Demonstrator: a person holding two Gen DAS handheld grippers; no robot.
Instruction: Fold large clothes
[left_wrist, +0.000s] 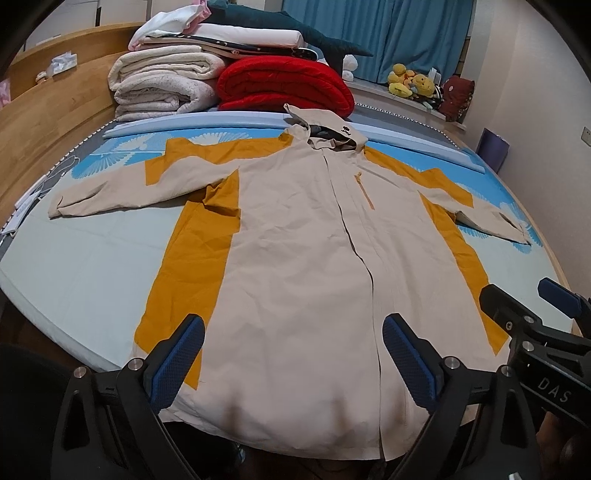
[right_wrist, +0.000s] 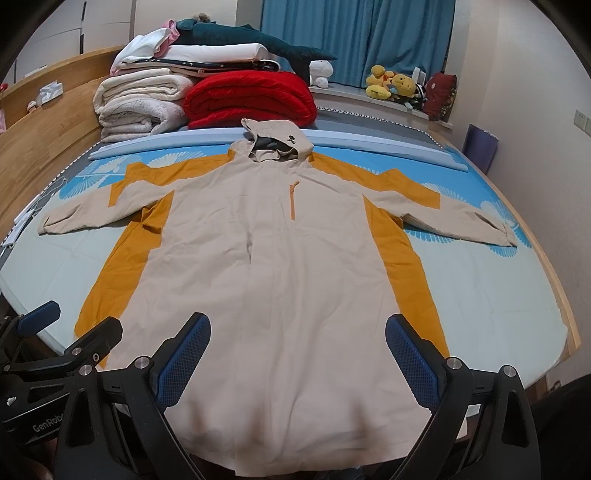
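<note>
With both my left tool (left_wrist: 291, 354) and right tool (right_wrist: 297, 354) spread empty above the hooded jacket (right_wrist: 280, 258) lying flat on the bed (right_wrist: 517, 295), I risk pinching only its slippery top layer at the hem.

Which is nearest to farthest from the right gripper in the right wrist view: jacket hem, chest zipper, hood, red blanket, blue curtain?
From the right gripper:
1. Jacket hem, at the bed's near edge, under the open fingers.
2. Chest zipper, mid-jacket.
3. Hood, at the jacket's top.
4. Red blanket, just behind the hood, slightly left.
5. Blue curtain, on the back wall.
</note>
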